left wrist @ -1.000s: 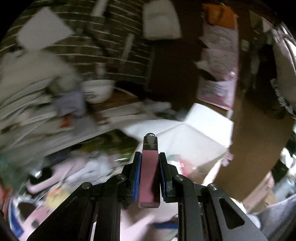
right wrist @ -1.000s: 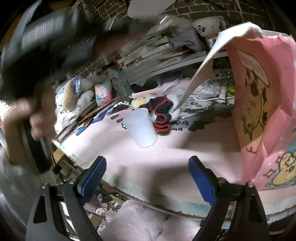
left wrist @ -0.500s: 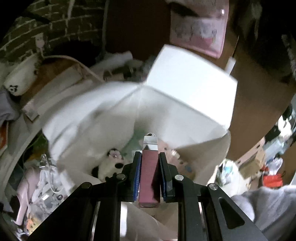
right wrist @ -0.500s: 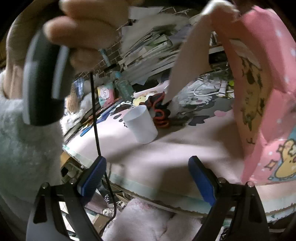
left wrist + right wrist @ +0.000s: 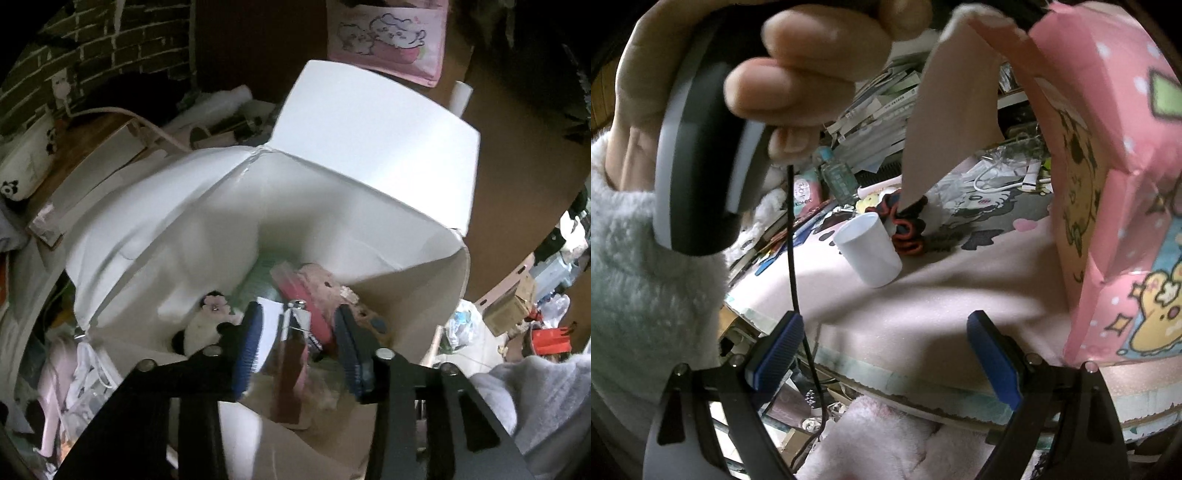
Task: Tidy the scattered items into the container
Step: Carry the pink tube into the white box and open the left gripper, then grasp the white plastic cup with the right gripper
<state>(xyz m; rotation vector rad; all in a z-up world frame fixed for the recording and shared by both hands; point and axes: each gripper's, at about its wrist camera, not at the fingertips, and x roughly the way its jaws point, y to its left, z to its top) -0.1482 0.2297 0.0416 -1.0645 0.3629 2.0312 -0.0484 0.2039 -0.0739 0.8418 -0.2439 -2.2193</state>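
My left gripper [image 5: 299, 343] points down into the open box [image 5: 369, 147], white inside. Its jaws are opening. A slim dark red case with a silver cap [image 5: 291, 373] sits blurred between the blue pads, with a gap on each side. A panda plush [image 5: 199, 328] and pink items [image 5: 310, 284] lie in the box bottom. In the right wrist view my right gripper [image 5: 886, 343] stands open and holds nothing, low over the near edge of the pink mat [image 5: 942, 295]. On the mat, a white cup [image 5: 868, 251] stands beside a red and navy fabric piece [image 5: 908, 229]. The box's pink outside [image 5: 1126, 184] rises at the right.
A hand [image 5: 798, 59] with a fluffy sleeve grips the other gripper's handle at upper left in the right wrist view, its black cable [image 5: 792, 240] hanging down. Stacked papers [image 5: 882, 107], a bottle [image 5: 838, 177] and white cables [image 5: 997, 177] crowd the back of the table.
My left gripper swung from over the table to above the box, then its jaws parted and let the dark red case loose. The hand came into the right wrist view. My right gripper stayed still.
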